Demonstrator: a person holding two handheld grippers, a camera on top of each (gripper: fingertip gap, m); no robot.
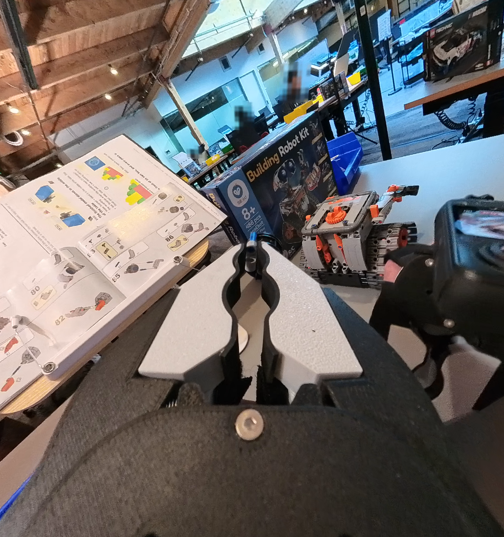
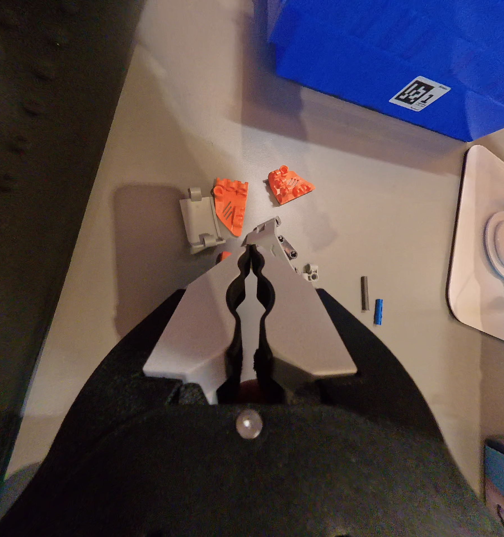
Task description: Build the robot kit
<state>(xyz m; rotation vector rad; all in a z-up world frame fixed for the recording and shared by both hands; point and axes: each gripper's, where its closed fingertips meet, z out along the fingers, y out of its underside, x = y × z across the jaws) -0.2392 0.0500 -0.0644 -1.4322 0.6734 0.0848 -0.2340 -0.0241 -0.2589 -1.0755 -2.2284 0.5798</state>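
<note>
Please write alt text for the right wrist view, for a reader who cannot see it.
The right tool is shut on a grey angled part over a white table. Two orange panels, a grey panel, small pins and a blue bin lie nearby.

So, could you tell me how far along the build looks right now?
Done: the tracked model stands largely assembled. In hand: the left gripper pinches a blue-tipped pin; the right gripper grips a grey panel. Left: two orange panels and small pins lie loose.

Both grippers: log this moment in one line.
left gripper: shut on blue-tipped pin | right gripper: shut on grey panel
</note>
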